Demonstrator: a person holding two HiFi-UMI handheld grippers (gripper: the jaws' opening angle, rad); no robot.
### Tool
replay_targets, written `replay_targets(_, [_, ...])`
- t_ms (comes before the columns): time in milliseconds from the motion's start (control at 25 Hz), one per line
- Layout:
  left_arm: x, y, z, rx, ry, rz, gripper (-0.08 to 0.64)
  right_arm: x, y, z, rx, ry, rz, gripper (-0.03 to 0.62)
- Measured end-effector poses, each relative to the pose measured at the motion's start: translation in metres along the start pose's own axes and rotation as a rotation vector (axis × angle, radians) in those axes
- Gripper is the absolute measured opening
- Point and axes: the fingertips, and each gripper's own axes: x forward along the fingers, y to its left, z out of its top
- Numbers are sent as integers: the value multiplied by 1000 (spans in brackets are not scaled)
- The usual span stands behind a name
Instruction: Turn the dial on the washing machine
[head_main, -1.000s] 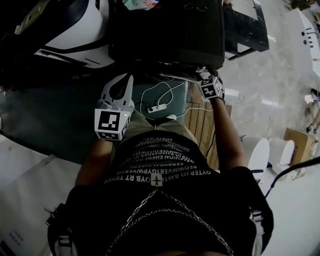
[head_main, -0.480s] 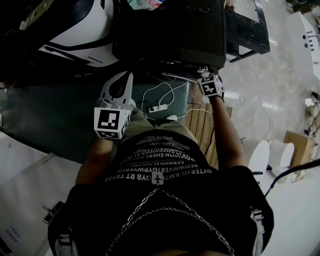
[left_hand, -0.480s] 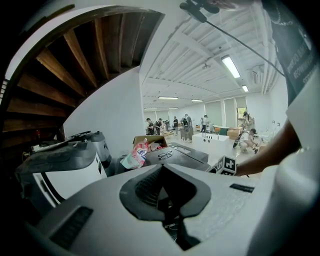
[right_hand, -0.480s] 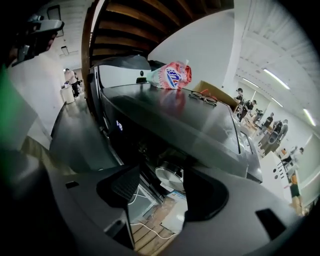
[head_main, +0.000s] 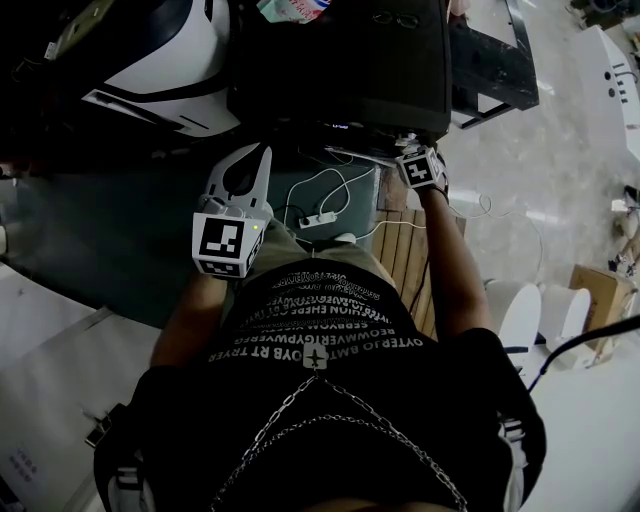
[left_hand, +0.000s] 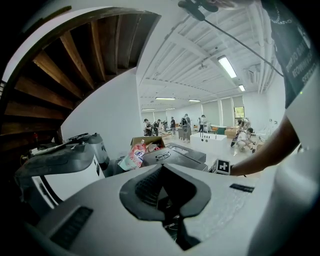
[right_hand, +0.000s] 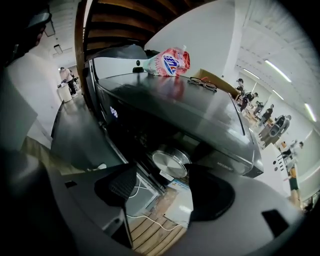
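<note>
- Standing over a dark washing machine (head_main: 340, 70): one person in a black printed shirt (head_main: 320, 340), who is holding a two-jaw gripper in each hand.
- Right gripper (right_hand: 161, 167): it is reaching toward the machine's front at the person's right side. Its jaws are standing spread wide and have just been opening. The pads are pressing on nothing.
- Dial (right_hand: 171, 161): this round, silver-faced knob is sitting on the machine's front panel, under the overhanging top. It is showing in the gap between the right gripper's jaw tips, and both pads are staying clear of its rim.
- Left gripper (head_main: 258, 153): it is being held out before the person's left side, well apart from the dial. Its jaws are pressing together at the tips, with nothing between them.
- Spectacles (right_hand: 202, 84): they are lying on the machine's flat top.
- Pink refill pouch (right_hand: 169, 61): it is lying at the far end of the same top, near the spectacles.
- White power strip (head_main: 318, 216): it is lying on the floor below the machine's front, with a white cable (head_main: 330, 185) looping beside it.
- Wooden slatted board (head_main: 405, 245): it is lying on the floor just right of the strip.
- White-and-black appliance (head_main: 160, 55): it is sitting to the left of the washing machine.
- Group of people (left_hand: 185, 125): they are standing far off in the hall.
</note>
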Motion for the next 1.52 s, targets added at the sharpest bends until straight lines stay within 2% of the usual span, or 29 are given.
replay_targets(200, [-6, -3, -2, 5, 4, -3, 6, -24, 12, 25, -48, -59, -16, 308])
replay_targets(400, [-7, -5, -2, 13, 14, -15, 6, -24, 18, 28, -113, -42, -27, 308])
replay_targets(520, [-5, -6, -2, 15, 14, -25, 6, -21, 23, 24, -114, -17, -3, 308])
replay_targets(640, [-3, -8, -3, 15, 16, -33, 6, -18, 22, 23, -113, -13, -16, 308])
replay_targets(880, [-5, -6, -3, 19, 18, -31, 6, -14, 10, 12, -61, 39, -32, 311])
replay_targets(1000, [-8, -4, -2, 18, 8, -29, 6, -12, 7, 9, -33, 34, -33, 316])
replay_targets(1240, [-12, 2, -3, 17, 10, -16, 6, -21, 20, 28, -85, -11, -32, 316])
replay_targets(1400, [-12, 0, 0, 19, 0, -15, 6, -13, 25, 22, -136, 30, -42, 313])
replay_targets(1520, [-14, -1, 0, 23, 2, -16, 6, -15, 20, 20, -126, 43, -64, 304])
